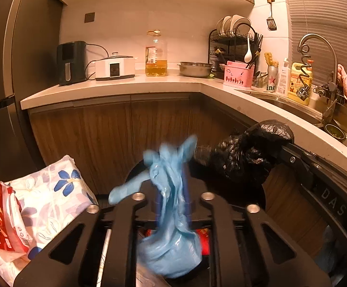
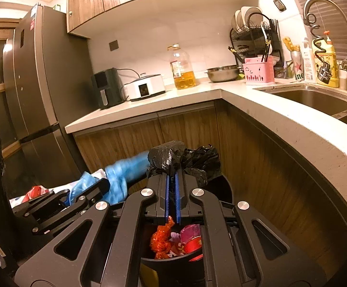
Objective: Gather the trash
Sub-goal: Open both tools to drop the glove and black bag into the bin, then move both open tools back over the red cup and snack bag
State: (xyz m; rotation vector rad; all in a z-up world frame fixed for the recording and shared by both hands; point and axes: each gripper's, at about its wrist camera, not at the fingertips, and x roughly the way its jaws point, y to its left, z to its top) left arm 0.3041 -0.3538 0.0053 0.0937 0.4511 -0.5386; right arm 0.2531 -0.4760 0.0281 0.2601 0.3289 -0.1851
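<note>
Left wrist view: the left gripper [image 1: 173,189] has its blue-padded fingers [image 1: 187,191] a little apart, and a tied blue plastic bag [image 1: 171,246] runs up between them. Whether the pads press on the plastic cannot be told; the bag's upper tails are blurred. The bag's bulging lower part hangs below the fingers, over the black trash bin [image 1: 221,186], where a bit of red wrapper [image 1: 203,241] shows. To the right, the right gripper [image 1: 290,153] reaches in with bunched black bag plastic [image 1: 245,153] at its tip. At lower left sits a flower-print bag [image 1: 53,191] with a red-and-white package [image 1: 1,224] against it. Behind, the white counter [image 1: 125,86] carries an air fryer [image 1: 71,62], a white cooker [image 1: 114,68] and an oil bottle [image 1: 156,55].

Right wrist view: the right gripper [image 2: 173,181] has its fingers nearly together, clamped on a fold of the black bag plastic [image 2: 173,155], which is bunched over the fingertips. Directly below, the bin [image 2: 163,260] is open, with crumpled red wrapper [image 2: 161,239] and pink scraps inside. The left gripper [image 2: 87,191] lies to the left, the blue bag [image 2: 123,174] blurred at its tip, close beside the black plastic. The sink [image 2: 312,98] and faucet [image 2: 326,12] stand at far right.
</note>
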